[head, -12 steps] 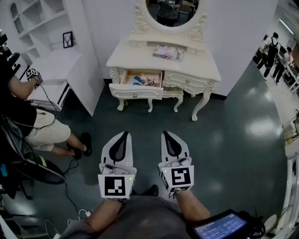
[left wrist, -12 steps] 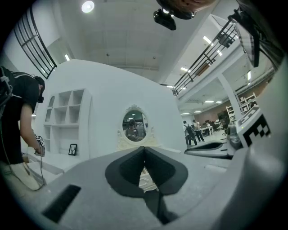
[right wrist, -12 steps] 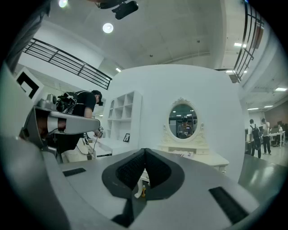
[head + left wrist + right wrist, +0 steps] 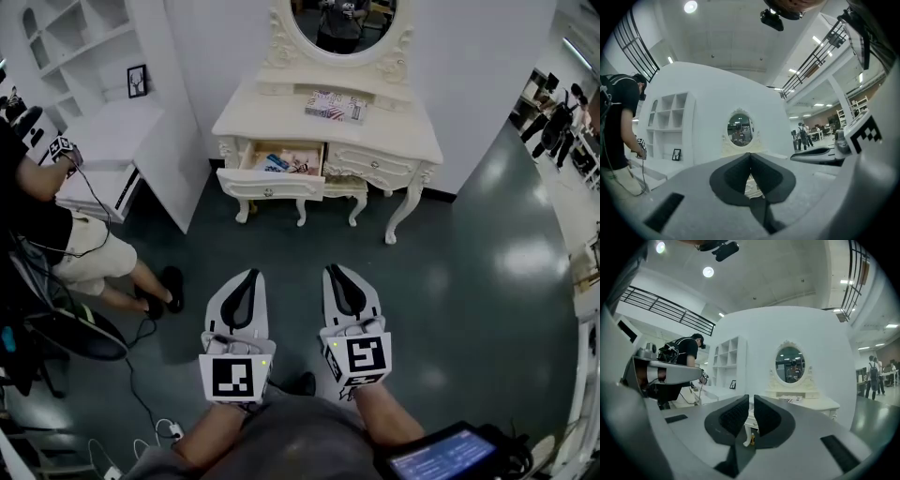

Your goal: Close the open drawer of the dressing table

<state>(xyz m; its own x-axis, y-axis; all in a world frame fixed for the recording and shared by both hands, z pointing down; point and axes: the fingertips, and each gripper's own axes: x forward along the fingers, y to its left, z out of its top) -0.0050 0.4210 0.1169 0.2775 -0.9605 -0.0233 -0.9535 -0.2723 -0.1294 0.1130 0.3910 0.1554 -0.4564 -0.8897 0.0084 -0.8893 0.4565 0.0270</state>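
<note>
One dressing table with one oval mirror stands against the wall, well apart from two hand-held grippers that point level toward it. It has two front drawers: the shut drawer on the right and the open drawer on the left, pulled out toward the viewer with its long axis running along the table front and small items inside. The left gripper has its jaw tips together on nothing; the right gripper shows a narrow empty gap.

White left gripper and right gripper have black-lined jaws, each bearing a square-marker cube.
</note>
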